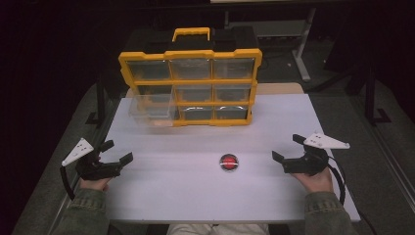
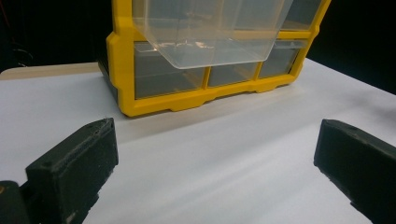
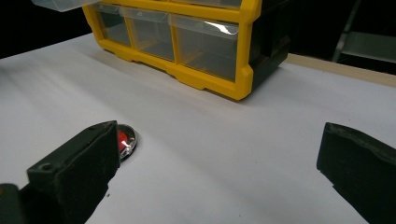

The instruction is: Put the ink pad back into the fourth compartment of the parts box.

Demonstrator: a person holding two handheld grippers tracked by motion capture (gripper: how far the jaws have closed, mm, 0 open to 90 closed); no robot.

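Note:
A yellow drawer cabinet (image 1: 191, 85) with clear drawers stands at the back of the white table (image 1: 186, 196). Its middle-left drawer (image 1: 151, 108) is pulled out and juts forward; the left gripper view has this clear drawer (image 2: 210, 37) hanging out above the cabinet's yellow frame (image 2: 121, 79). A small round red and silver object (image 1: 229, 162) lies on the table in front of the cabinet. My left gripper (image 1: 119, 152) rests open at the table's left edge. My right gripper (image 1: 288, 147) rests open at the right, with the red object (image 3: 125, 141) just beyond its left jaw.
The cabinet has a yellow carry handle (image 1: 191, 33) on top. A metal stand's legs (image 1: 302, 54) show on the dark floor behind the table. A wooden board edge (image 1: 279, 88) lies under the table's far right.

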